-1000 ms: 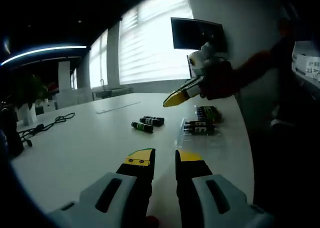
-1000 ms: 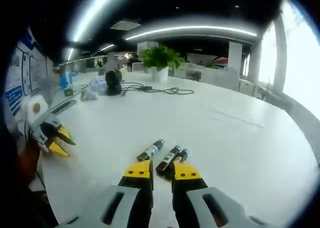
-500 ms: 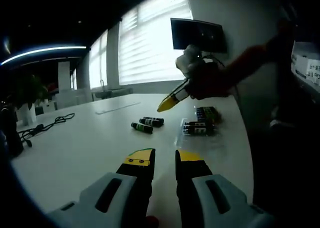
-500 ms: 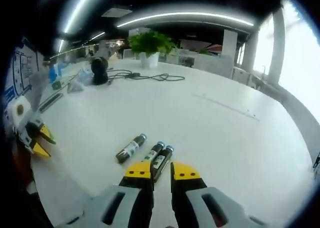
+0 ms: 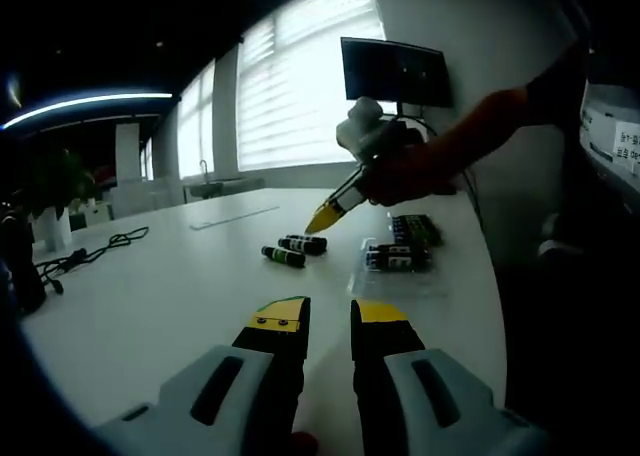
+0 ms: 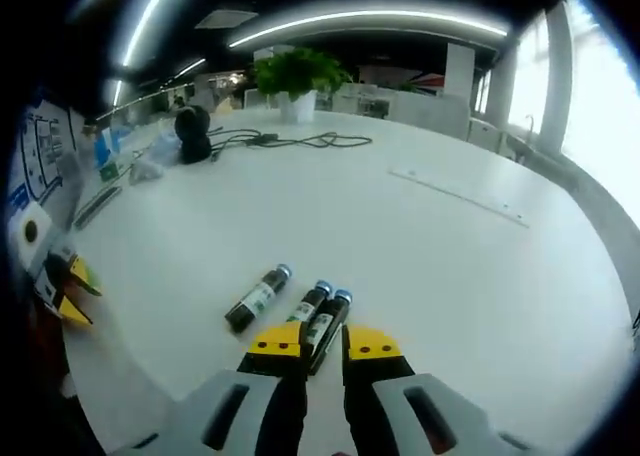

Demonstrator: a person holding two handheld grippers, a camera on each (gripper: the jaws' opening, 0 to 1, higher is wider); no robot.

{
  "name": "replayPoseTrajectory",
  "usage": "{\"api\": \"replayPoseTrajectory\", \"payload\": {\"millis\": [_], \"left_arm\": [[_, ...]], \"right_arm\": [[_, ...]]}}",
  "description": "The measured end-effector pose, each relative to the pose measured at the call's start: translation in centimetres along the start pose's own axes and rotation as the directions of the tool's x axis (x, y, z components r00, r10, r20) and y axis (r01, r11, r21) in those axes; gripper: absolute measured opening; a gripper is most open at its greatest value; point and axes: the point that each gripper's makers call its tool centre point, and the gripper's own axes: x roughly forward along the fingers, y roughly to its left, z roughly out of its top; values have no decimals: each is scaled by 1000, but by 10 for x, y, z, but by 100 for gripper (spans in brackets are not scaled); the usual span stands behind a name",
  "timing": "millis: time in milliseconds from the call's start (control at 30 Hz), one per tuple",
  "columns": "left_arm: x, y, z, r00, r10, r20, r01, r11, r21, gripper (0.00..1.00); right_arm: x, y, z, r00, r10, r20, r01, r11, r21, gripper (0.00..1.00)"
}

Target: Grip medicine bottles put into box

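Three dark medicine bottles [image 6: 257, 298] lie loose on the white table [image 6: 420, 266]. Two of them [image 6: 318, 314] lie side by side just past my right gripper [image 6: 323, 341], which is open by a narrow gap with nothing in it. In the left gripper view, the right gripper [image 5: 325, 217], held by a hand, hovers tip-down over the loose bottles [image 5: 296, 249]. To their right sits a clear box [image 5: 400, 276] holding several bottles [image 5: 398, 257]. My left gripper [image 5: 328, 314] hangs over bare table, narrowly open and empty. The left gripper [image 6: 68, 293] is also at the left edge of the right gripper view.
A potted plant [image 6: 293, 76], black cables [image 6: 290, 141] and a black object [image 6: 190, 131] sit at the far side of the table. A thin clear strip [image 6: 465, 191] lies toward the windows. A dark monitor [image 5: 393, 71] stands behind the box. The table edge runs close on the right [image 5: 490, 276].
The right gripper has come down and forward over the loose bottles, which now lie just past its tips. The left gripper has stayed still.
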Motion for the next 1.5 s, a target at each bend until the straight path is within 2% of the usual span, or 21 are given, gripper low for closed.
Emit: {"api": "replayPoseTrajectory", "payload": {"millis": [367, 867, 1133, 1233, 1300, 1333, 1500], "left_arm": [[0, 0, 1, 1000, -1, 4, 1, 1000, -3, 10], [0, 1, 1, 1000, 0, 2, 0, 1000, -4, 10], [0, 1, 1, 1000, -1, 1, 1, 1000, -5, 10], [0, 1, 1, 1000, 0, 2, 0, 1000, -5, 10], [0, 1, 1, 1000, 0, 2, 0, 1000, -5, 10], [0, 1, 1, 1000, 0, 2, 0, 1000, -6, 10], [0, 1, 1, 1000, -1, 3, 1, 1000, -7, 10]], "right_arm": [[8, -5, -4, 1000, -10, -18, 10, 999, 42, 9], [11, -6, -9, 998, -34, -49, 36, 998, 54, 7], [9, -4, -10, 996, -56, -63, 56, 998, -2, 6], [10, -6, -10, 995, -51, -89, 54, 998, 37, 6], [9, -6, -11, 994, -52, -99, 54, 998, 23, 6], [8, -6, -11, 994, -51, -100, 50, 999, -10, 6], [3, -7, -7, 995, -59, -84, 58, 998, -6, 5]]}}
